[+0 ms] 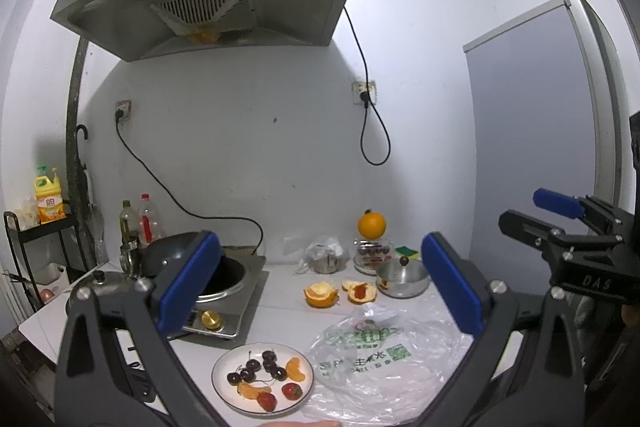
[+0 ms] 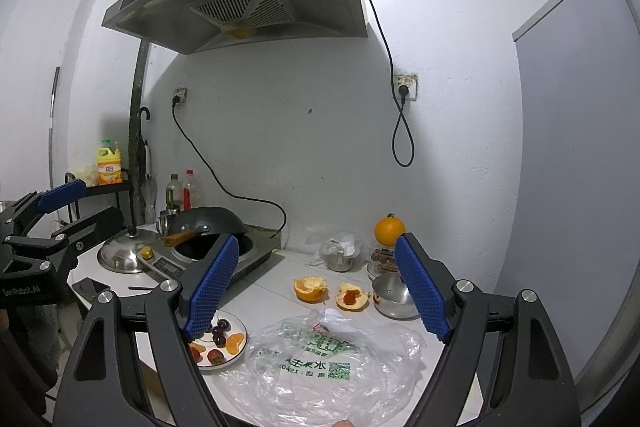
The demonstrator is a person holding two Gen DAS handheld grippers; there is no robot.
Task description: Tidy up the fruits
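Observation:
A white plate [image 1: 224,393] near the counter's front edge holds cherries [image 1: 256,371], two strawberries [image 1: 292,391] and orange segments [image 1: 297,369]; it also shows in the right wrist view [image 2: 236,329]. Behind it lie an orange peel cup [image 1: 320,294] and a second peel [image 1: 360,293] holding a strawberry. A whole orange [image 1: 371,225] sits atop a glass jar. My left gripper [image 1: 320,283] is open and empty, held above the counter. My right gripper [image 2: 320,287] is open and empty; it shows at the right in the left wrist view [image 1: 560,211].
A crumpled plastic bag [image 1: 384,363] lies right of the plate. A steel bowl [image 1: 402,277], a small pot in a bag [image 1: 326,257], a green sponge [image 1: 406,251], an induction cooker with wok [image 1: 224,279], a lid [image 2: 124,255], bottles [image 1: 138,221] and a phone [image 2: 90,287] crowd the counter.

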